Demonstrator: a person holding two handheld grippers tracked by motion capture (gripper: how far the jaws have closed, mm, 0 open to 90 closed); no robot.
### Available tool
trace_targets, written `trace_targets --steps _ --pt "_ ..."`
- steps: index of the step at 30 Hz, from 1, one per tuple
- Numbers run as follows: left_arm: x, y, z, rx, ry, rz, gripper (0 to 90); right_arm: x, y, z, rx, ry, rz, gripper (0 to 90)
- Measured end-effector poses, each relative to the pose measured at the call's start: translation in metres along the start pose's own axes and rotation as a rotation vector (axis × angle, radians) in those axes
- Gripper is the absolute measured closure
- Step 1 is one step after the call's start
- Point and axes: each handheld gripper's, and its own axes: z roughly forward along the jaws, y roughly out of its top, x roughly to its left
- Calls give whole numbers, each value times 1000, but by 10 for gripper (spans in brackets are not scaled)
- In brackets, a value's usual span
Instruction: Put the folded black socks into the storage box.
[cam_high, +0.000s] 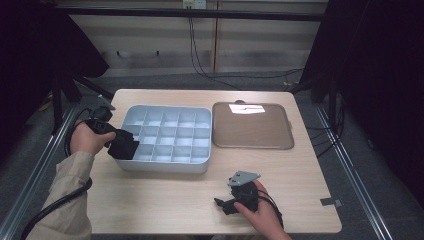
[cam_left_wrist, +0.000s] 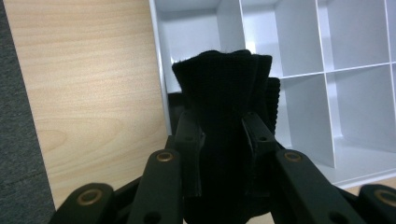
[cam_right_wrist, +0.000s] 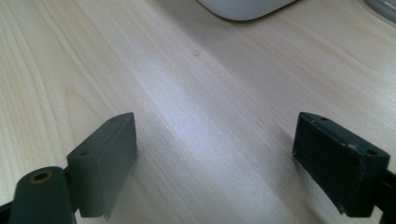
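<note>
Over the divided tray's (cam_high: 165, 131) left edge, left gripper (cam_high: 122, 145) clamps a black cloth (cam_left_wrist: 224, 121); right gripper (cam_right_wrist: 224, 158) gapes wide, empty, above the table (cam_right_wrist: 196, 93).

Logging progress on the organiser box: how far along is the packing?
Done: the lid is off, lying right of the divided box. In hand: the left tongs grip a rolled black cloth at the box's near-left corner. Left: seating it; the other compartments look empty. The right tongs rest open.
</note>
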Motion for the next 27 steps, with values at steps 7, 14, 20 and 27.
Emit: trace_targets --steps 7,14,20,27 --pt "-4 1 4 12 35 8 722 0 0 0 0 0 0 133" --pt "-8 1 8 23 71 23 722 0 0 0 -1 -1 -1 133" --pt "-10 1 10 26 85 30 723 0 0 0 -2 0 -1 133" --pt "-12 1 14 37 98 29 723 0 0 0 -1 1 0 133"
